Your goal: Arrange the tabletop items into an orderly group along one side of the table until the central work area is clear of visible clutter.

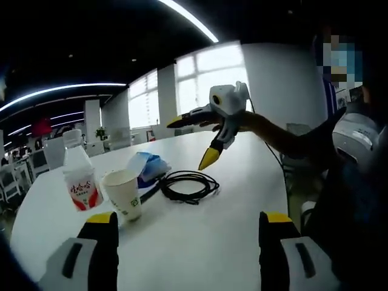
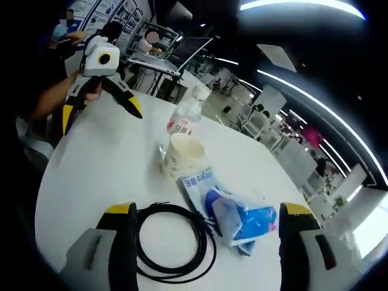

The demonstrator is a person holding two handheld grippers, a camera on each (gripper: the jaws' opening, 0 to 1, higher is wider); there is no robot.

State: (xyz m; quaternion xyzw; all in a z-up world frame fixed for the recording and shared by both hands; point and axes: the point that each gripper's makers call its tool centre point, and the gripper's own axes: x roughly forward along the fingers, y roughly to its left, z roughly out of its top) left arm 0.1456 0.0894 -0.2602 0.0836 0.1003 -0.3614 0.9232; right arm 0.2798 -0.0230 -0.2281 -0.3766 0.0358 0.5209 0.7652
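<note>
On the white table [image 1: 200,242] stand a clear bottle with a red label [image 1: 79,176] and a paper cup [image 1: 124,194], side by side. Behind them lie a blue packet [image 1: 148,167] and a coiled black cable [image 1: 188,185]. My left gripper [image 1: 189,221] is open, low over the table, short of the cup. Held in a hand above the cable, my right gripper [image 1: 193,140] is open. In the right gripper view the right gripper [image 2: 208,212] stands open over the cable [image 2: 173,239] and packet [image 2: 233,215]; cup [image 2: 182,154] and bottle [image 2: 185,118] lie beyond, and the left gripper [image 2: 102,115] is open farther off.
A person's arm and dark clothes [image 1: 345,182] are at the table's right edge. Another table with a laptop [image 2: 167,57] and chairs [image 2: 254,124] stand beyond. Bare tabletop [image 2: 103,157] stretches left of the cup.
</note>
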